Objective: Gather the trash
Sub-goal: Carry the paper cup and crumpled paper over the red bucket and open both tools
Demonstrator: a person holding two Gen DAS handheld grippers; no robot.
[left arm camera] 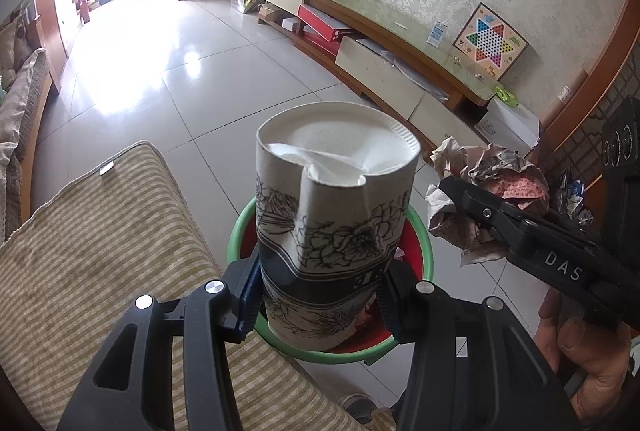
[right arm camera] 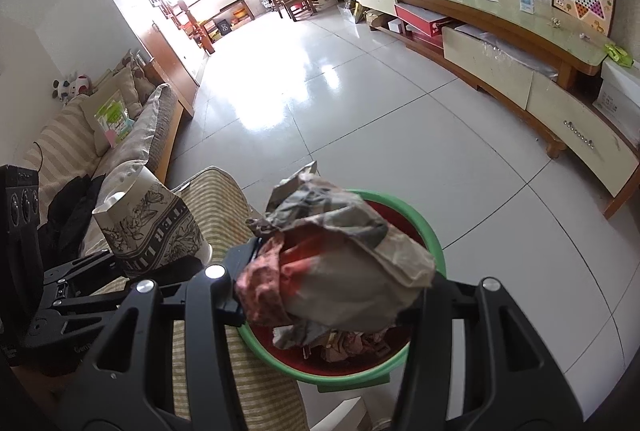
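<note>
Both loads are over the bin; the left hand-held gripper [left arm camera: 318, 295] is clenched on a crushed paper cup [left arm camera: 334, 215], its blue-padded fingers pressing the cup's lower sides, and the cup hangs directly above the green-rimmed trash bin [left arm camera: 424, 231]; the cup's rim is dented inward, a scrap of white paper shows inside, and a black flower print with a dark lettered band runs round its wall; seen from the right wrist, that same cup [right arm camera: 150, 227] sits to the left of the bin, over the striped cushion [right arm camera: 218, 199].

The right hand-held gripper [right arm camera: 332, 295] is grasping a crumpled wad of paper [right arm camera: 340, 263], grey-brown with a red patch, squeezed between both fingers; the wad hangs above the bin's green rim [right arm camera: 434, 243], and under it more crumpled scraps lie on the bin's red inside; from the left wrist the wad [left arm camera: 492, 175] sits to the right of the bin, pinched in the black jaws; a bare hand [left arm camera: 588, 363] grips that tool's handle at the lower right.

The bin stands on the pale tiled floor [left arm camera: 168, 71], pressed close against the striped cushion [left arm camera: 100, 251].
</note>
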